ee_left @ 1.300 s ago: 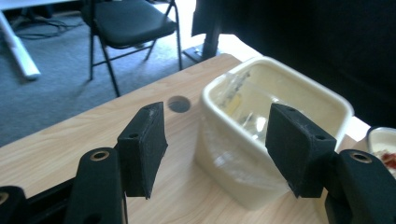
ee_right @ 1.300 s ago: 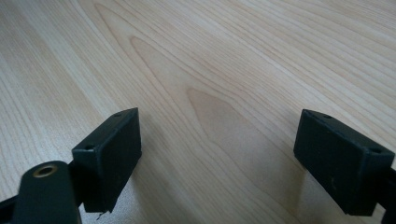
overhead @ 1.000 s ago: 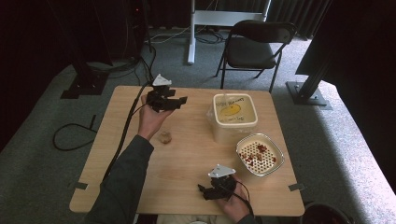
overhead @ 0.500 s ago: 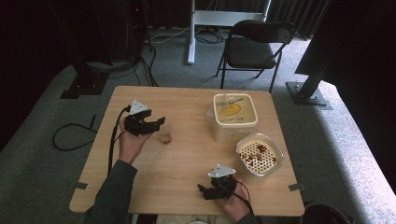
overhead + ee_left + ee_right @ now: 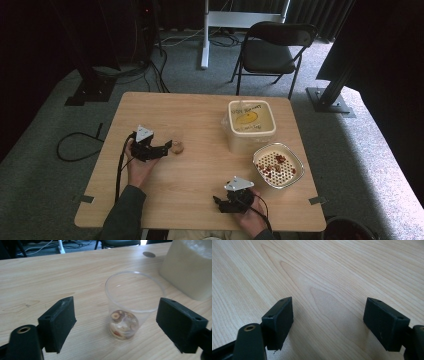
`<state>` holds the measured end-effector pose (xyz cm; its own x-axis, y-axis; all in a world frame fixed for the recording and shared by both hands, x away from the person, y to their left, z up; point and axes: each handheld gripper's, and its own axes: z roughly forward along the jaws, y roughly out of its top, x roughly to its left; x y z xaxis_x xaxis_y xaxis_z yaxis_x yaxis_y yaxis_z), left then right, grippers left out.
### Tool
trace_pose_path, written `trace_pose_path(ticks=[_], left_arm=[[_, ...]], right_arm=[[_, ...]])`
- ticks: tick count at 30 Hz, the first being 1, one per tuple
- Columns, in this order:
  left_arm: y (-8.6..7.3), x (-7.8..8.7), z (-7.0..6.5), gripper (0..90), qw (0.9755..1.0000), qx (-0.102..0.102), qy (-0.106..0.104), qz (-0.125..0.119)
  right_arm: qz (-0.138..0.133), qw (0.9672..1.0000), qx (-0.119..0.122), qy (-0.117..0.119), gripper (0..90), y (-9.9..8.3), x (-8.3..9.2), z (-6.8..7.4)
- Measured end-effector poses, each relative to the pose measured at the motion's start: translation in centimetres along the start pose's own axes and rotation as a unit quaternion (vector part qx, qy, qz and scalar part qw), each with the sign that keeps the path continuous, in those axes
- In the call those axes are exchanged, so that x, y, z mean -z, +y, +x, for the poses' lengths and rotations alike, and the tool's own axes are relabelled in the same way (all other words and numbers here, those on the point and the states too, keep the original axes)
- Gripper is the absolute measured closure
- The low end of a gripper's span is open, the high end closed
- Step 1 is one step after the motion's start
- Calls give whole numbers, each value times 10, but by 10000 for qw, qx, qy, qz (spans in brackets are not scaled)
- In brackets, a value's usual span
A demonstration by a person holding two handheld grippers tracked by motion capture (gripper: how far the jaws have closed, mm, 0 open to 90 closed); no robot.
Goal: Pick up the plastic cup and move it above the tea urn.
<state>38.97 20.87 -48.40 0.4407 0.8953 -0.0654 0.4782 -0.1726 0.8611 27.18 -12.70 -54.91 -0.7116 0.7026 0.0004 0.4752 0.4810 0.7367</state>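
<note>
A clear plastic cup [image 5: 130, 307] stands upright on the wooden table [image 5: 200, 110], with a few brown and pale bits at its bottom. In the high view the cup [image 5: 177, 147] is left of the table's middle. My left gripper [image 5: 167, 148] lies just left of it, pointing at it. Its jaws have just been opening and stand wide, and the left gripper [image 5: 117, 311] has the cup just ahead of the pads, untouched. My right gripper [image 5: 219, 204] rests near the front edge; its jaws have just been closing. Nothing but bare wood is between them in the right gripper view [image 5: 328, 315].
A cream lidded tub [image 5: 251, 125] stands right of centre, and is close on the cup's right as the tub [image 5: 190, 267]. A perforated bowl with red pieces [image 5: 278, 165] sits in front of it. A folding chair [image 5: 272, 50] stands behind the table.
The left hand came down from above the table's far middle, moving left and toward the person, and now lies level beside the cup. The right hand stayed put.
</note>
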Motion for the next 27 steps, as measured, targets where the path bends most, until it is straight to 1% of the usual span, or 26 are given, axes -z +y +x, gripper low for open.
trace_pose_path(ticks=[2,3,5,7,8,9,10,13,15,16,17,18,19,21,22,23,24,25,26,27], left_arm=[[-2,-3,1,154,10000,38,-4,16],[-4,-9,4,153,9998,126,-113,49],[-5,-14,5,152,9995,181,-256,103],[-7,-19,4,152,9991,175,-359,139],[-7,-19,4,152,9991,175,-359,139],[-8,-26,2,152,9987,88,-458,220],[-8,-28,1,152,9986,22,-458,244],[-7,-37,-2,152,9984,-50,-464,321],[-5,-43,-4,167,9977,-97,-552,372],[-5,-44,-5,192,9977,-180,-547,344],[-5,-44,-5,225,9977,-180,-547,344],[-4,-45,-7,225,9976,-216,-573,325],[-2,-46,-11,244,9971,-288,-630,306],[-2,-46,-15,280,9962,-345,-744,291],[-2,-46,-15,287,9962,-345,-744,291],[-3,-46,-19,290,9956,-414,-791,299],[-3,-45,-21,290,9950,-410,-860,296],[-3,-45,-21,291,9950,-410,-860,296],[-3,-45,-21,291,9950,-410,-860,296],[-6,-44,-31,291,9927,-499,-1050,307]], right_arm=[[6,10000,-6,0,234,0,0,0],[8,10000,-5,-1,234,0,0,0],[11,10000,-5,0,233,0,0,0],[5,10000,6,0,233,0,0,0],[5,10000,6,0,233,0,0,0],[6,10000,2,4,227,0,0,0],[9,10000,6,7,218,0,0,0],[23,10000,-5,-13,208,0,0,0],[26,10000,-10,-24,200,0,-1,0],[26,10000,-12,-31,196,0,-1,0],[26,10000,-12,-31,196,0,-1,0],[28,10000,-8,-39,190,0,-1,0],[43,10000,-9,-52,179,1,-1,-1],[52,9999,-12,-85,176,2,-1,-1],[38,9999,8,-132,176,2,-2,-1],[44,9998,36,-182,175,3,-3,0],[40,9997,69,-223,172,4,-3,1],[40,9997,69,-223,172,4,-3,1],[43,9995,104,-290,172,6,-4,2],[71,9991,138,-385,181,9,-5,4]])
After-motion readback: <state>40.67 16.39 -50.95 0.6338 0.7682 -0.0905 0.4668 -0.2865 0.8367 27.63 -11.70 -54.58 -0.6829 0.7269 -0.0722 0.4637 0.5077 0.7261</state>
